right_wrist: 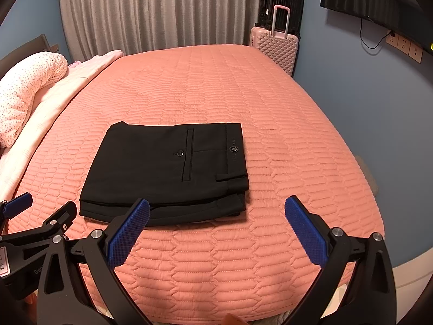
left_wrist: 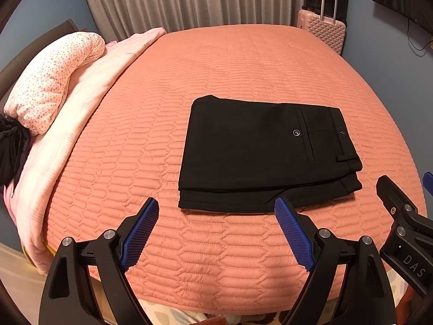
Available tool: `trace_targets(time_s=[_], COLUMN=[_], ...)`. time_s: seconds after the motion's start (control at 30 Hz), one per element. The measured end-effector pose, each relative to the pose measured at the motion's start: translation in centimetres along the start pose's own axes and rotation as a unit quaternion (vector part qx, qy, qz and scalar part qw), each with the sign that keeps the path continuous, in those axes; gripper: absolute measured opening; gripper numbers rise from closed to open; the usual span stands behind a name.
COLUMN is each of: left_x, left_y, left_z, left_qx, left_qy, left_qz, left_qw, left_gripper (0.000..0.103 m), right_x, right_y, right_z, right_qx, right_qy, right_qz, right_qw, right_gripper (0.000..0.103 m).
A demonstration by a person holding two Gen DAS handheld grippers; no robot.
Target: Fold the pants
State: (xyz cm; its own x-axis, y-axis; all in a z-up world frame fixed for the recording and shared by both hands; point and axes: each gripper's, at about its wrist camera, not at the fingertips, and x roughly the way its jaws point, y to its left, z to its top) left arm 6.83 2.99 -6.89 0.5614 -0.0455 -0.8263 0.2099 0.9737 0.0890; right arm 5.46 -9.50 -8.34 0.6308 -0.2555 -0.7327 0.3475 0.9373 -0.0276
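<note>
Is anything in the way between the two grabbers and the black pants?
No. Only bare bedspread lies between the open left gripper and the folded pants. The open right gripper also has a clear path to the pants.

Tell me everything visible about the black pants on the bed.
The black pants look like smooth woven dress trousers, folded into a flat, stacked rectangle. The top layer shows a buttoned welt pocket, a belt loop and a small logo on the waistband. They lie on the quilted salmon bedspread near its front edge; nothing else touches them.
</note>
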Motion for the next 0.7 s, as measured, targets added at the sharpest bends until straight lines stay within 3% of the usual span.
trace_targets(time_s=[0.7], left_x=[-0.27], left_y=[-0.37], left_z=[0.19], left_qx=[0.005], left_qy=[-0.001], left_qz=[0.004], left_qw=[1.0000], left_gripper=[0.086], right_x=[-0.09], right_y=[-0.02], right_z=[0.21], right_qx=[0.002], right_qy=[0.000], right_qz=[0.001], right_qw=[1.000], right_gripper=[0.098])
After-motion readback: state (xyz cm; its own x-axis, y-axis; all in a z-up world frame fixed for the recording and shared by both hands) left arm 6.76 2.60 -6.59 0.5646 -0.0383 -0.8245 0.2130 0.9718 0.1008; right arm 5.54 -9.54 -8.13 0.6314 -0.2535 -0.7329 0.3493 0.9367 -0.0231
